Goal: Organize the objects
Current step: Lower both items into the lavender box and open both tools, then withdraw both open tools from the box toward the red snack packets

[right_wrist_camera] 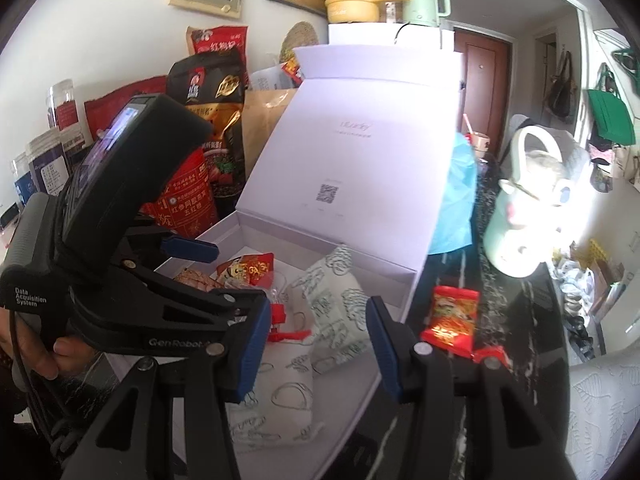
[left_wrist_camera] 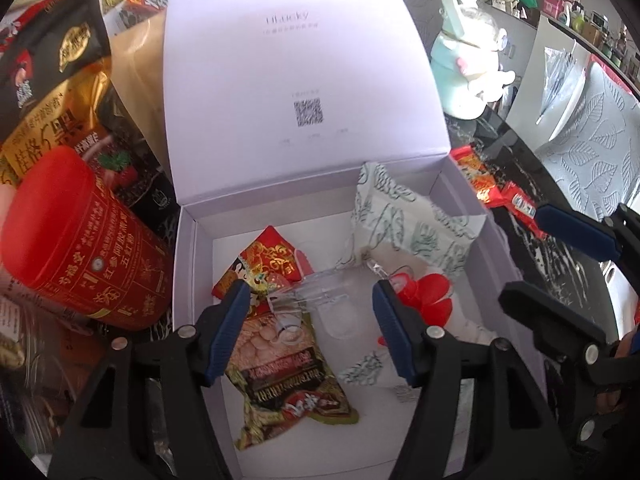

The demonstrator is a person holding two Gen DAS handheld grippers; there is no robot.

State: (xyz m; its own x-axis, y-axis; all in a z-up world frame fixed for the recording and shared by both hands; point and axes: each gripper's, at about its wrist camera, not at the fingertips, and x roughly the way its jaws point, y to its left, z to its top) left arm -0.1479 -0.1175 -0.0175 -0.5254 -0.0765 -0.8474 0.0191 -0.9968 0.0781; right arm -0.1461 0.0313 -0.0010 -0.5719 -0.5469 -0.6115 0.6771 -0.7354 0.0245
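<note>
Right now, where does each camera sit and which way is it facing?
Left wrist: on the left gripper, angled down into the open white box over snack packets; its own open jaws show, and the right gripper at the right edge.
Right wrist: on the right gripper, looking across the box's right side toward the lid and wall; its open jaws show, plus the left gripper and a hand.
Shared: the box, the leaf-print pouch, the red can.
</note>
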